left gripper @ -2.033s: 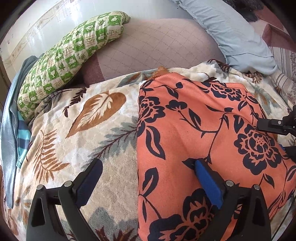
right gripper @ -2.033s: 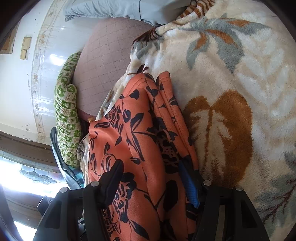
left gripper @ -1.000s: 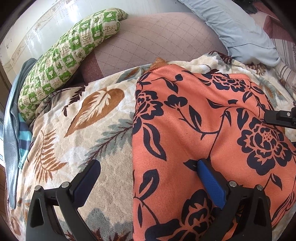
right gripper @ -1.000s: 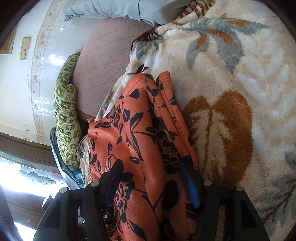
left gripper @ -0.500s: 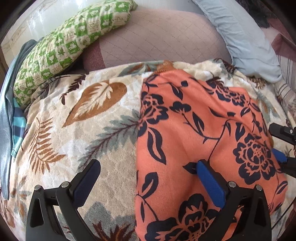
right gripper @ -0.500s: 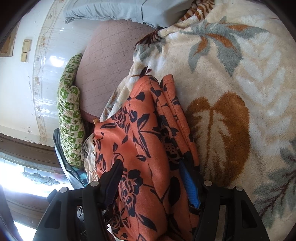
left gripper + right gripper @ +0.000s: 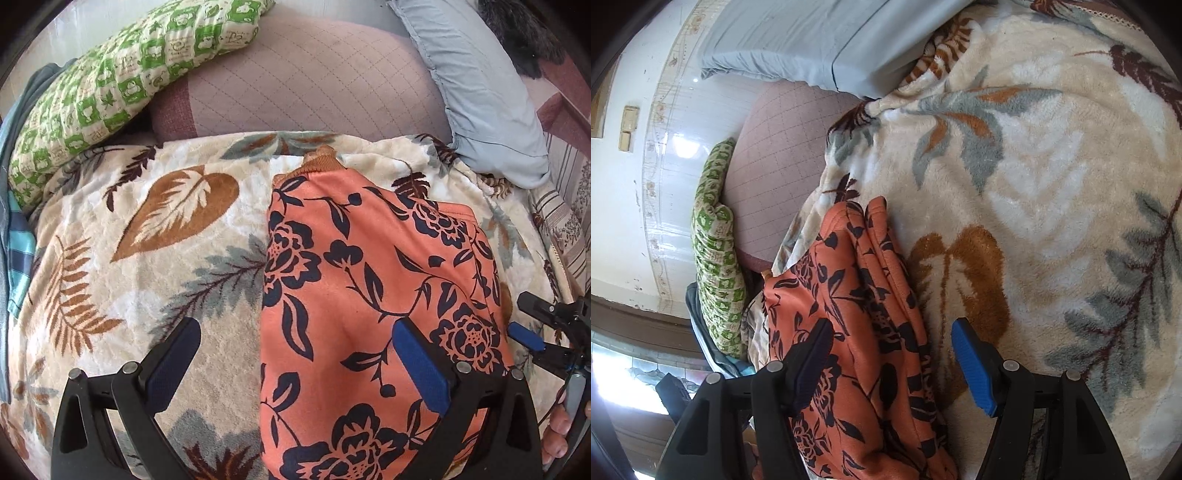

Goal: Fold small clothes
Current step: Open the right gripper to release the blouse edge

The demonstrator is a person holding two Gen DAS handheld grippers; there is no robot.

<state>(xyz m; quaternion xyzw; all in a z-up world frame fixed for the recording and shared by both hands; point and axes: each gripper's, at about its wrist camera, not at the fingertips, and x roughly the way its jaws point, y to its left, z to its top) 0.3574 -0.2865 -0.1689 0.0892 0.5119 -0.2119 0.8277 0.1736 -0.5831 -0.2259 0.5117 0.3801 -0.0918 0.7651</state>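
1. We see the orange floral garment (image 7: 369, 295), folded, lying on the leaf-print blanket (image 7: 147, 258).
2. Left gripper (image 7: 295, 365) spread wide, empty; right gripper (image 7: 890, 362) wide too, jaws just opened further, gripping nothing.
3. Fabric looks soft, light, floppy; we'd pinch hem corners.

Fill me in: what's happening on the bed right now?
A person is folding an orange flowered garment on a leaf-print blanket, a gripper in each hand. The garment lies folded into a flat stack. The left gripper is open over its left edge. The right gripper is open over its layered edge, its jaws just widened. Neither holds the cloth.
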